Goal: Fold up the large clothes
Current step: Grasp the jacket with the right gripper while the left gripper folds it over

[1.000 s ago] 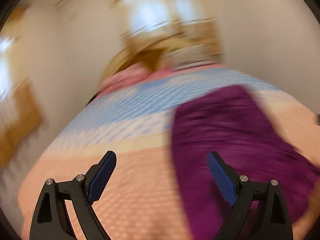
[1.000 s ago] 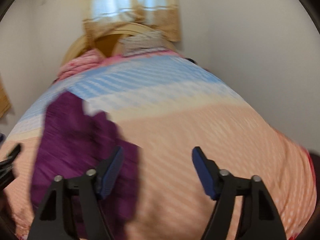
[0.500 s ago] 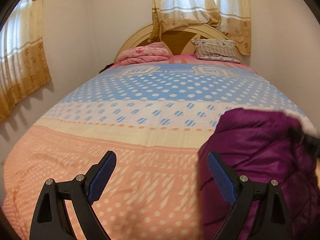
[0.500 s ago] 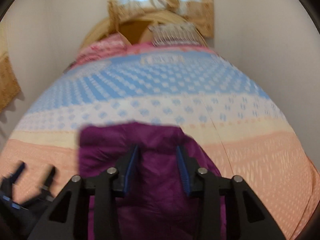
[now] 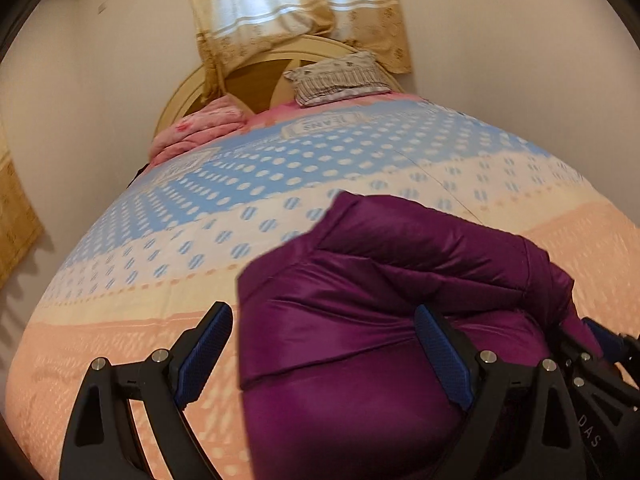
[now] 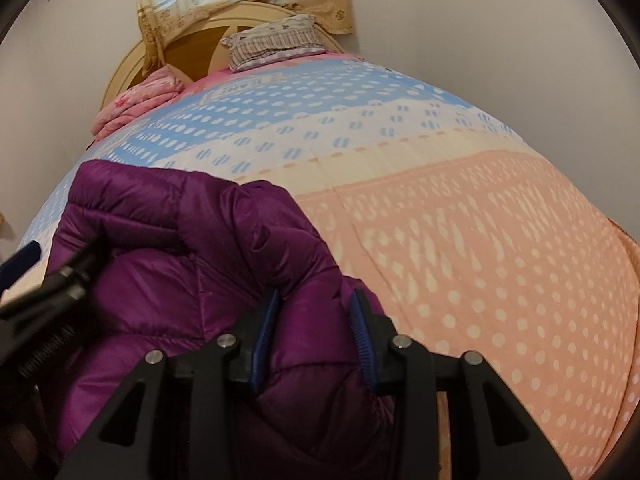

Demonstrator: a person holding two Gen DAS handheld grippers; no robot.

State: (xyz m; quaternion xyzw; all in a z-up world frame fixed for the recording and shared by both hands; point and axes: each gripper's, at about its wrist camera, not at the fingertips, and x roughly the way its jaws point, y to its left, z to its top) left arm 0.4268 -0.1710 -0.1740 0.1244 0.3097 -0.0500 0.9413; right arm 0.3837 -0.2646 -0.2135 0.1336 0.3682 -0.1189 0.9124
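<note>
A purple puffer jacket lies bunched on the bed near its foot; it also shows in the right wrist view. My left gripper is open, its jaws spanning the jacket's left edge from above. My right gripper is shut on a thick fold of the jacket's right side. The right gripper shows at the right edge of the left wrist view, and the left gripper shows blurred at the left of the right wrist view.
The bed has a spread with orange, cream and blue dotted bands. A pink folded blanket and a striped pillow lie by the headboard. Walls close in on both sides, with curtains behind.
My right gripper closed on the jacket and holds a fold. My left gripper swung right over the jacket's left edge, still open.
</note>
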